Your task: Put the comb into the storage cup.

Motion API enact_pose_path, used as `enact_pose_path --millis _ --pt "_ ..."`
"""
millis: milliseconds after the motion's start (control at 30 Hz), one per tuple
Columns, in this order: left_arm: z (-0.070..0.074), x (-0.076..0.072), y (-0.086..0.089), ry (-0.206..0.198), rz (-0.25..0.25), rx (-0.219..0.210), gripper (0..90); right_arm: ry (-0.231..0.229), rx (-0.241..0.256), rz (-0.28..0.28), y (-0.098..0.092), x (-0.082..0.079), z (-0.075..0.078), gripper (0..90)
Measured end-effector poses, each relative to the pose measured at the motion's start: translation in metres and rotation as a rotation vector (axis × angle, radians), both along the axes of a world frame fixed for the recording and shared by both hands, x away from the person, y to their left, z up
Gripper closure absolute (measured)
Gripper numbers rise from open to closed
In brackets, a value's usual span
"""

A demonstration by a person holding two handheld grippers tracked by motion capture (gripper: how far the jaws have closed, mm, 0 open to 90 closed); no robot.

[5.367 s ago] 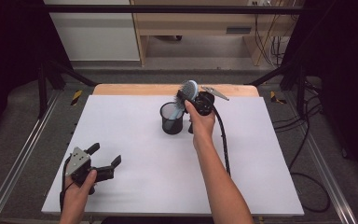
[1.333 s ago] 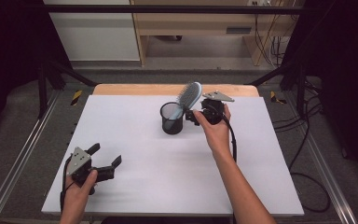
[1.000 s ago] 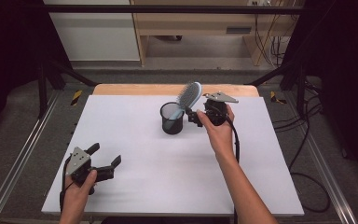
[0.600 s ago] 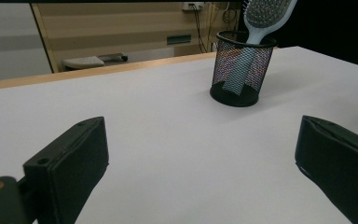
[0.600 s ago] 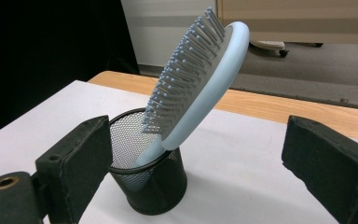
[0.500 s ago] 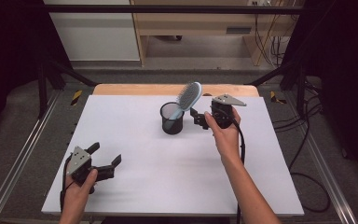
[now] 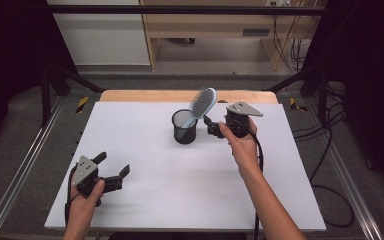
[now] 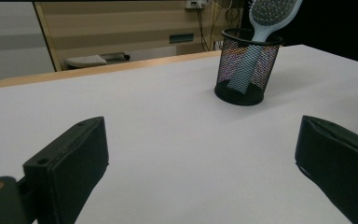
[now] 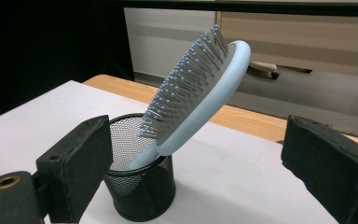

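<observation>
hairbrush (image 7: 202, 103): handle down in mesh cup (image 7: 184, 126), head leaning out | right gripper (image 7: 211, 127): jaws wide, empty, just beside cup | left gripper (image 7: 113, 171): open, empty, well apart | handling: light, stiff plastic; best gripped at neck below bristles; cup may tip

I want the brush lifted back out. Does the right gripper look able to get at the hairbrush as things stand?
Probably yes. The right gripper sits open just beside the hairbrush, whose head leans out over the rim of the mesh cup toward it, and nothing stands between them.
</observation>
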State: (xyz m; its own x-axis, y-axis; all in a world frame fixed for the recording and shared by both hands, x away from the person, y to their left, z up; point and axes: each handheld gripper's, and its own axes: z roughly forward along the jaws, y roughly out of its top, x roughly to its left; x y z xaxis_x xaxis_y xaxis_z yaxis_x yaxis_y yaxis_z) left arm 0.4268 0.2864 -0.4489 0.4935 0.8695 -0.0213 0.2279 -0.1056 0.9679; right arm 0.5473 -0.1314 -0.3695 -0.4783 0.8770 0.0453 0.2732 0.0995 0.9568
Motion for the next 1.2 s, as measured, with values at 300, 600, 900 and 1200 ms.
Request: enact_pose_path --millis 300,600,900,1200 --pt "0.001 -0.002 0.0 -0.005 0.001 0.006 2.8 -0.033 -0.03 -0.018 -0.003 -0.016 0.004 7.7" --pt "0.0 -0.001 0.0 -0.002 0.005 0.005 2.8 -0.043 -0.003 -0.001 -0.007 -0.019 0.006 6.9" --pt "0.002 -0.004 0.004 -0.01 0.016 -0.009 2.8 -0.072 0.023 0.004 -0.01 -0.026 0.015 6.4" --pt "0.003 -0.004 0.007 -0.015 0.025 -0.016 2.8 -0.095 0.034 0.005 -0.018 -0.033 0.024 6.3"
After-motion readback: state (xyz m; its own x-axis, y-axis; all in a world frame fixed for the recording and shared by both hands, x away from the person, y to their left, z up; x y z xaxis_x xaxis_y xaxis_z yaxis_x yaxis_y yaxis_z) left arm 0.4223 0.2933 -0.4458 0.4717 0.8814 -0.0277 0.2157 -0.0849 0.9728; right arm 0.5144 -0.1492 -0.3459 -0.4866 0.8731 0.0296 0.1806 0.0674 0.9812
